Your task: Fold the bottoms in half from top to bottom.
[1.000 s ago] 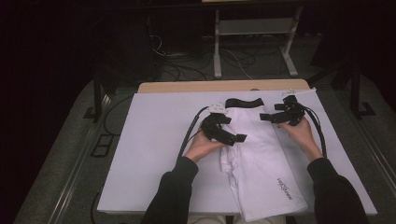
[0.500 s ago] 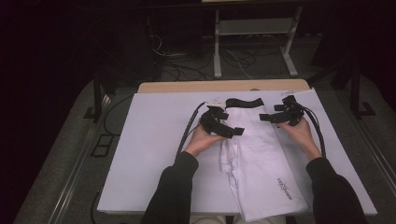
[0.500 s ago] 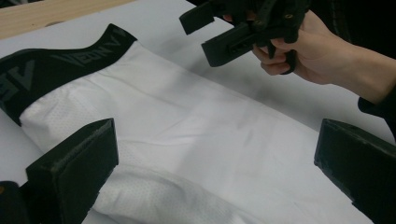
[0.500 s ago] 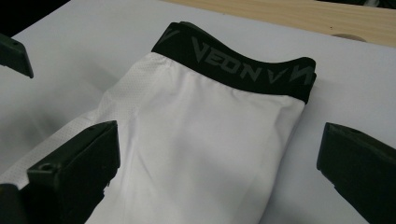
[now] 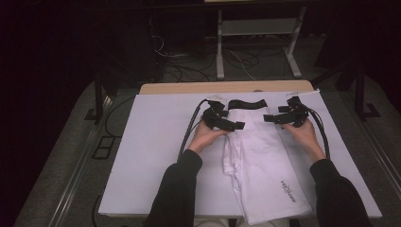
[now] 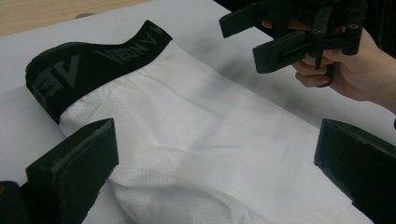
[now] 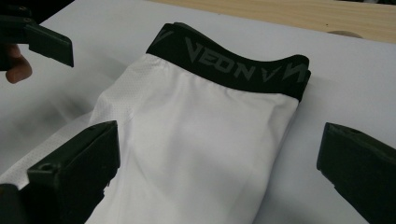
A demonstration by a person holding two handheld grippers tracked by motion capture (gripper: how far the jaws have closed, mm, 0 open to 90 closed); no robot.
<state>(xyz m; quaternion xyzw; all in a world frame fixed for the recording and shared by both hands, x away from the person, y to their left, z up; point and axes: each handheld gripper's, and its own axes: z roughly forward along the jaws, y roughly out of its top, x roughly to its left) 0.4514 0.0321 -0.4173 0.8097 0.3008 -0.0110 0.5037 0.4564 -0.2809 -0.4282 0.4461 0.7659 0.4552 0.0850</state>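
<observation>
A white garment (image 5: pixel 265 161) with a black waistband (image 5: pixel 247 104) lies folded lengthwise on the white table cover (image 5: pixel 151 156), waistband at the far end. My left gripper (image 5: pixel 235 125) hovers over the garment's left edge, just below the waistband, and is open. My right gripper (image 5: pixel 267 118) is open at the garment's upper right, its jaws pointing left. In the left gripper view the white garment (image 6: pixel 210 130) and its waistband (image 6: pixel 93 65) lie between the wide jaws of my left gripper (image 6: pixel 215 177), with the right gripper (image 6: pixel 289 42) beyond. In the right gripper view the garment (image 7: pixel 201 140) lies below my open right gripper (image 7: pixel 217 177).
A wooden table edge (image 5: pixel 227 87) shows beyond the cover. Behind the table a metal stand (image 5: pixel 255 28) and loose cables (image 5: pixel 189 56) sit on the dark floor. Bare cover stretches left of the garment. A small logo (image 5: pixel 287 189) marks the garment's near leg.
My left gripper has moved a little away from the person, toward the waistband. The right gripper and the garment have stayed put.
</observation>
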